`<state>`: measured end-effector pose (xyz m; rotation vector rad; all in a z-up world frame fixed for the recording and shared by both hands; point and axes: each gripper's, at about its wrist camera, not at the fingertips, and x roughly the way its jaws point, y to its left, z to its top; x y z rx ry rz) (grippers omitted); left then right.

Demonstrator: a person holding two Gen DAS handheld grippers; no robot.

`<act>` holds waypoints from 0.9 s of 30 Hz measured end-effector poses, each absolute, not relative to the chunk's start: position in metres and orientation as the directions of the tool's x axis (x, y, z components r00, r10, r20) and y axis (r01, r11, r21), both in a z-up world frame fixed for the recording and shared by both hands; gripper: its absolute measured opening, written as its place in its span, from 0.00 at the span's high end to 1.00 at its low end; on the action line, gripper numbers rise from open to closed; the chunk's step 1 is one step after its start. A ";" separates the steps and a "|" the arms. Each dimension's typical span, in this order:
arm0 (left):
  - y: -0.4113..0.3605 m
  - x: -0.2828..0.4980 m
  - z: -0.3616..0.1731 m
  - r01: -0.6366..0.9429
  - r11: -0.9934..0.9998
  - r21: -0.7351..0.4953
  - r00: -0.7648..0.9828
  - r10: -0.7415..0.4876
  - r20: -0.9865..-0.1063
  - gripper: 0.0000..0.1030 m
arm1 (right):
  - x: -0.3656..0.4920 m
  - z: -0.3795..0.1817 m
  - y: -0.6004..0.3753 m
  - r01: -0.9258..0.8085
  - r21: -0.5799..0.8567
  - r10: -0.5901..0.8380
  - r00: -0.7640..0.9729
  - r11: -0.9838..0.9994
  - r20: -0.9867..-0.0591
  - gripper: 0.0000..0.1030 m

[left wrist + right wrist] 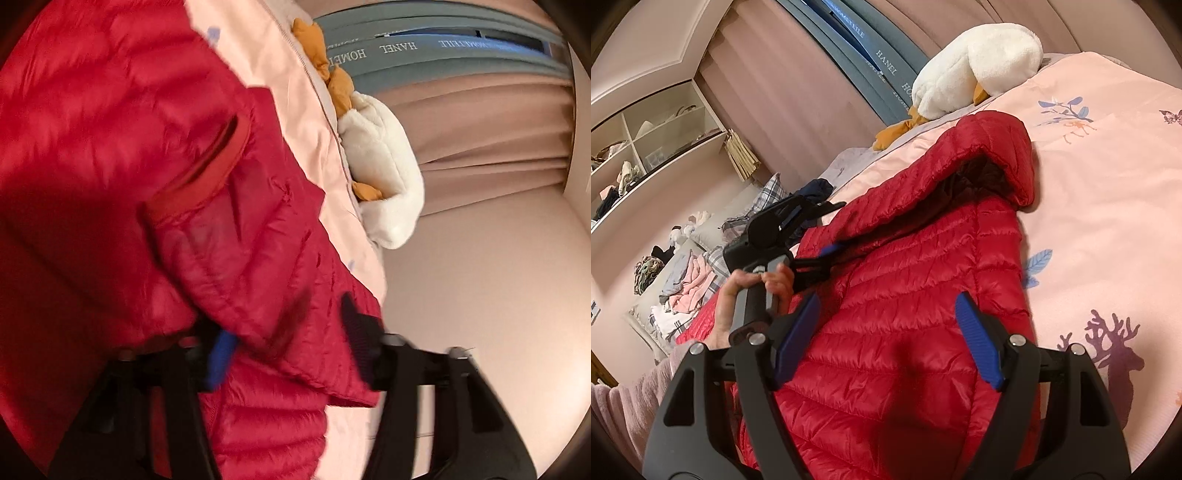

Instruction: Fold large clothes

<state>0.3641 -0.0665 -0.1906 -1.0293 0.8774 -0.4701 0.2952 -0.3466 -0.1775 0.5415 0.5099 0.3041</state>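
A red quilted down jacket lies on the pink printed bedspread, its hood pointing toward the far end. In the left wrist view a sleeve with its cuff is folded over the jacket body. My left gripper is shut on that sleeve's puffy fabric, which fills the gap between its pads. The right wrist view shows the left gripper at the jacket's left edge, held by a hand. My right gripper hovers open over the jacket's lower body, with nothing between its blue pads.
A white plush goose with orange feet lies at the bed's far edge beside grey-blue lettered cushions. Loose clothes are heaped at the left, under open shelves. Bare bedspread stretches to the right of the jacket.
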 end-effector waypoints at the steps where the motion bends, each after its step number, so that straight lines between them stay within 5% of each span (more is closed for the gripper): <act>1: -0.067 0.366 -0.187 -0.047 0.484 -0.874 0.583 -0.697 -0.418 0.83 | 0.295 -0.178 -0.346 -0.142 0.558 0.404 0.832 0.817 -0.379 0.25; 2: -0.066 0.368 -0.184 -0.043 0.506 -0.861 0.586 -0.685 -0.432 0.91 | 0.295 -0.178 -0.346 -0.142 0.558 0.404 0.832 0.818 -0.380 0.25; 14: 0.012 0.323 -0.127 0.000 0.626 -0.780 0.755 -0.511 -0.410 0.93 | 0.296 -0.180 -0.346 -0.131 0.555 0.397 0.830 0.822 -0.392 0.25; 22: 0.028 0.327 -0.155 -0.076 0.712 -0.698 0.699 -0.461 -0.547 0.93 | 0.299 -0.182 -0.350 -0.119 0.586 0.412 0.820 0.801 -0.397 0.25; 25: 0.030 0.332 -0.170 -0.125 0.716 -0.687 0.649 -0.465 -0.603 0.84 | 0.300 -0.173 -0.356 -0.096 0.604 0.408 0.819 0.791 -0.403 0.25; 27: 0.040 0.328 -0.176 -0.144 0.713 -0.687 0.625 -0.473 -0.621 0.58 | 0.297 -0.155 -0.357 -0.118 0.575 0.391 0.839 0.810 -0.378 0.24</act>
